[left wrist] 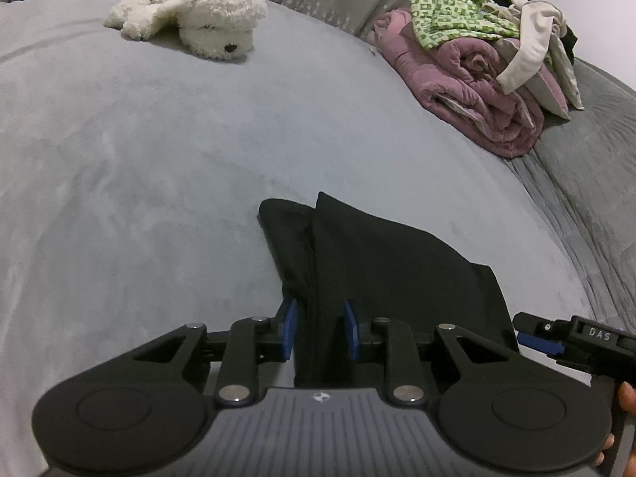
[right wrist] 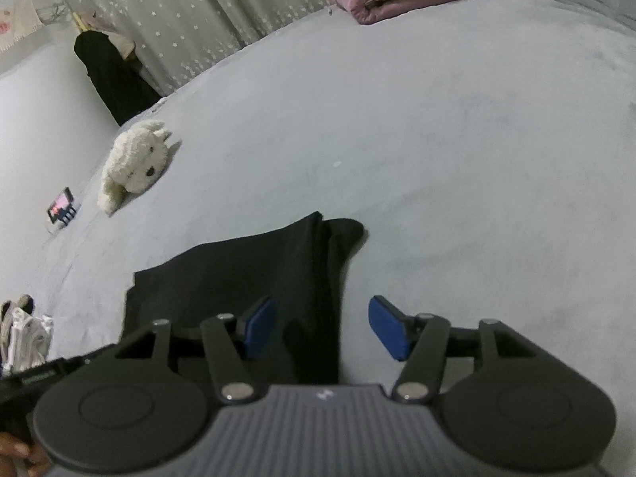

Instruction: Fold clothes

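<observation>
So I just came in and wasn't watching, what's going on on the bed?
A person is folding a black garment on the grey bed with two handheld grippers. The left gripper has its pads on either side of a fold of the cloth; whether they pinch it is unclear. The right gripper stands open over the garment's other edge. A white plush dog and a pile of unfolded clothes lie farther back.
</observation>
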`<control>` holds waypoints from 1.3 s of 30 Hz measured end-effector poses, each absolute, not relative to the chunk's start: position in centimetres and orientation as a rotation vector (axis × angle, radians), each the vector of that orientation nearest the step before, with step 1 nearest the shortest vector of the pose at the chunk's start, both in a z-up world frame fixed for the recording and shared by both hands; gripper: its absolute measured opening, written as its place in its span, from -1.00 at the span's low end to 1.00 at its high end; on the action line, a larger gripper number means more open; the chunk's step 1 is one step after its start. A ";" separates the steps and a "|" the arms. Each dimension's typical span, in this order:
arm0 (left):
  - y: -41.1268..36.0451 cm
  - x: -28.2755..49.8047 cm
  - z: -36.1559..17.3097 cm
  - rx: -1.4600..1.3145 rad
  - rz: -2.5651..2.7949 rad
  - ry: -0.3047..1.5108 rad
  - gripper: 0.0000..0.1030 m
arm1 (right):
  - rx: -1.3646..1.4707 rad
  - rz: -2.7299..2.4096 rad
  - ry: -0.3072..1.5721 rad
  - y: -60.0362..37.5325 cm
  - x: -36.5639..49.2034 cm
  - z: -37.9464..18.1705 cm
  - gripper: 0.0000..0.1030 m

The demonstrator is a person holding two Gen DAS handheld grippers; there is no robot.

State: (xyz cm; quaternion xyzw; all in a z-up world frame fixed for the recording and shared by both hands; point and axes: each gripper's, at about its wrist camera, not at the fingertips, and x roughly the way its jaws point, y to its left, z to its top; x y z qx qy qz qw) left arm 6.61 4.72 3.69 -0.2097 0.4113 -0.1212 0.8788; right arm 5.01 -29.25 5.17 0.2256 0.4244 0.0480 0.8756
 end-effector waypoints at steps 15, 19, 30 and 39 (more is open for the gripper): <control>3.8 4.4 3.0 -0.367 -0.279 0.914 -0.51 | 0.404 0.191 0.867 -24.9 0.2 6.8 0.16; 3.2 3.7 3.2 -0.303 -0.287 0.904 -0.49 | 0.319 0.208 0.836 -23.1 -0.6 6.9 0.16; 2.6 3.4 2.8 -0.226 -0.277 0.908 -0.43 | 0.096 0.183 0.844 -20.7 -0.3 5.0 0.19; 2.3 3.3 2.7 -0.214 -0.275 0.909 -0.42 | 0.062 0.178 0.838 -20.2 -0.3 4.9 0.23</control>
